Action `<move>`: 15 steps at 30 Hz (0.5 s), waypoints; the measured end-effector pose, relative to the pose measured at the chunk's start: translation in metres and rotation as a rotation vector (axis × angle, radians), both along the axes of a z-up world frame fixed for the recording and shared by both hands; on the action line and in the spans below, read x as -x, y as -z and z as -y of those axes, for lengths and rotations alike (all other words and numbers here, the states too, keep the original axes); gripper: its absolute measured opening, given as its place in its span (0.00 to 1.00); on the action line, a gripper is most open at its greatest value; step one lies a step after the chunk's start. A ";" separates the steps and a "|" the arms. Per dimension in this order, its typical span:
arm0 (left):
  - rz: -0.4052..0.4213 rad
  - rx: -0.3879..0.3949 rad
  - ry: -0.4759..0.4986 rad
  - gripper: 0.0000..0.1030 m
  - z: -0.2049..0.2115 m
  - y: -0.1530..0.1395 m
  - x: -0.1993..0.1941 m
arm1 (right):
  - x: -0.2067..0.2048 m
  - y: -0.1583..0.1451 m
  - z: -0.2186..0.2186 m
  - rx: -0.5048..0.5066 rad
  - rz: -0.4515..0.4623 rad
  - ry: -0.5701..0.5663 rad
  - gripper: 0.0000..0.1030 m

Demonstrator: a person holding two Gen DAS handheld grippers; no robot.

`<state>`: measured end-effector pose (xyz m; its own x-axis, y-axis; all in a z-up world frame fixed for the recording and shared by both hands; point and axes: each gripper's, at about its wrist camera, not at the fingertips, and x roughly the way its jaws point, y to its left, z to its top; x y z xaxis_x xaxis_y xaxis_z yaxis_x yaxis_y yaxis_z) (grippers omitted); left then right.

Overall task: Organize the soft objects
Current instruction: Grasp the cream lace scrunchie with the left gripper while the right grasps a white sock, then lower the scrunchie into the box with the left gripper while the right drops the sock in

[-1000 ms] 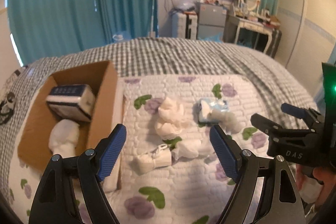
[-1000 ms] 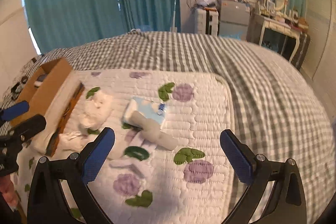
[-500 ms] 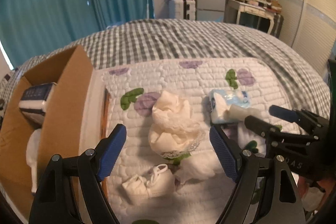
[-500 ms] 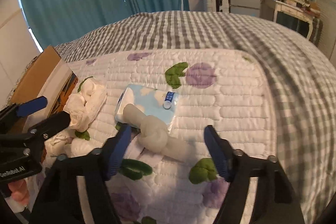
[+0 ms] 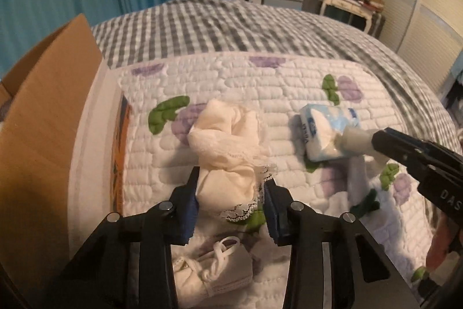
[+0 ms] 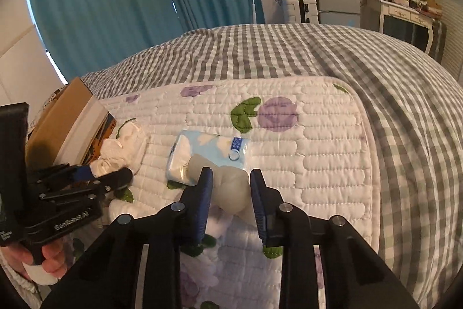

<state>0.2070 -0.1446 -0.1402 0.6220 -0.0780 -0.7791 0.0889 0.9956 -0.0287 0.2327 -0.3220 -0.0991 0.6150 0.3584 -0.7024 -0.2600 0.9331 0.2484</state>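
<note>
My left gripper (image 5: 231,194) is shut on a cream knotted cloth with a lace edge (image 5: 228,146) lying on the white flowered quilt (image 5: 260,83). My right gripper (image 6: 231,187) is shut on a pale knotted sock (image 6: 231,190) that lies against a blue tissue pack (image 6: 208,154). The tissue pack also shows in the left wrist view (image 5: 327,129). A small white shoe-like bundle with a lace (image 5: 214,265) lies under the left gripper. The open cardboard box (image 5: 43,112) stands to the left.
The quilt lies on a grey checked bedspread (image 6: 376,71). More white soft pieces (image 5: 358,178) lie on the quilt at the right. Teal curtains, a dressing table and a small fridge stand beyond the bed.
Both grippers moved forward and down to the quilt and closed: the left on the cream cloth, the right on the pale knotted sock.
</note>
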 end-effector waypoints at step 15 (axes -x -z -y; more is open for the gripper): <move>0.166 -0.003 0.083 0.27 -0.007 -0.092 0.045 | 0.029 -0.056 0.009 0.017 0.052 0.027 0.25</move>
